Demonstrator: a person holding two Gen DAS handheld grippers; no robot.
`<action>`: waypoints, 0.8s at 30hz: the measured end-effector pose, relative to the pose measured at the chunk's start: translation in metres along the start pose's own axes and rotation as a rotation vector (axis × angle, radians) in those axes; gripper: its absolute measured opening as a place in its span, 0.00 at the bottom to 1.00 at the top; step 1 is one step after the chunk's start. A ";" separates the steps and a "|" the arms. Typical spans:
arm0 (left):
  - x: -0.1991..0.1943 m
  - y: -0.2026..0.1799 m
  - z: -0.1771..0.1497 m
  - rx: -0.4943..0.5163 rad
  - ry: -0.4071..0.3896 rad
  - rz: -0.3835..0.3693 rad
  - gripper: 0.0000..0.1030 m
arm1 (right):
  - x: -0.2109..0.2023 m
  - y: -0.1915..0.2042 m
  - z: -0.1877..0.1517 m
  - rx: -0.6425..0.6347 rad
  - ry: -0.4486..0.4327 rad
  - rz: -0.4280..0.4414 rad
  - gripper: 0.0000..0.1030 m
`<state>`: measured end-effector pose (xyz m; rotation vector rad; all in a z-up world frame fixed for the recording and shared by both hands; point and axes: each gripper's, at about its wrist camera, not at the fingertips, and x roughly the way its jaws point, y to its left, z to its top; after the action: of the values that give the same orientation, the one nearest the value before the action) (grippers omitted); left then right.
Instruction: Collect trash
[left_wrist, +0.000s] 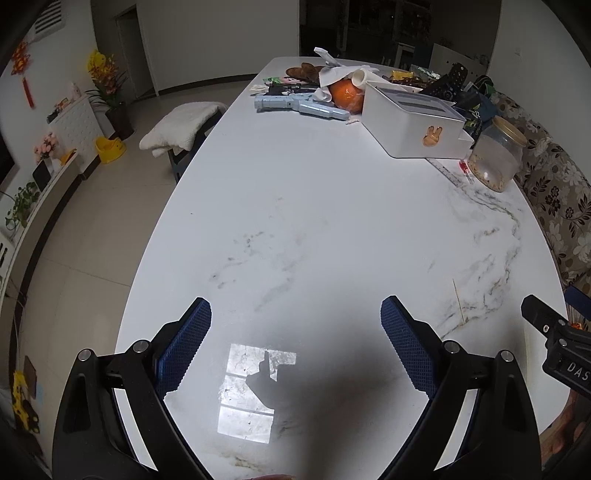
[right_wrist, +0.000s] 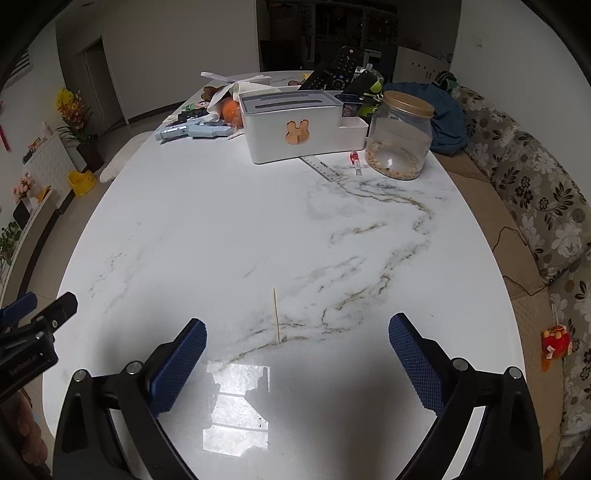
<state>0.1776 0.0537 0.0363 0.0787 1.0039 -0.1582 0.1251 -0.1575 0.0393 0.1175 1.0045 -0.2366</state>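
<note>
A thin wooden stick (right_wrist: 276, 314) lies on the white marble table (right_wrist: 221, 221), just ahead of my right gripper (right_wrist: 297, 328), which is open with nothing between its blue pads (right_wrist: 413, 360). The left wrist view shows the same stick (left_wrist: 458, 301) to the right of my left gripper (left_wrist: 296, 308), also open and empty above the bare table (left_wrist: 295, 184). Crumpled white tissue (left_wrist: 338, 75) lies over an orange (left_wrist: 345, 95) at the far end. The right gripper's body (left_wrist: 561, 343) shows at the right edge.
At the far end stand a white tissue box (right_wrist: 295, 125), a clear jar (right_wrist: 400, 136) with grains, a ruler (right_wrist: 321, 168), a small red pen (right_wrist: 355, 160), a blue toy gun (right_wrist: 192, 131) and remotes (right_wrist: 332, 74). A floral sofa (right_wrist: 535, 192) runs along the right; a padded bench (left_wrist: 181, 123) stands left.
</note>
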 end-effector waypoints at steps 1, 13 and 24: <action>0.000 0.000 0.000 -0.002 0.002 0.001 0.88 | 0.000 0.001 0.001 -0.009 -0.002 -0.001 0.95; 0.006 -0.008 -0.005 0.002 0.012 0.007 0.88 | 0.002 -0.005 0.006 -0.011 -0.005 0.005 0.95; 0.008 -0.001 -0.005 -0.013 0.016 0.020 0.88 | 0.004 0.002 0.007 -0.031 -0.002 0.021 0.95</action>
<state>0.1774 0.0524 0.0268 0.0776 1.0194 -0.1331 0.1334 -0.1580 0.0395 0.0998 1.0041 -0.2021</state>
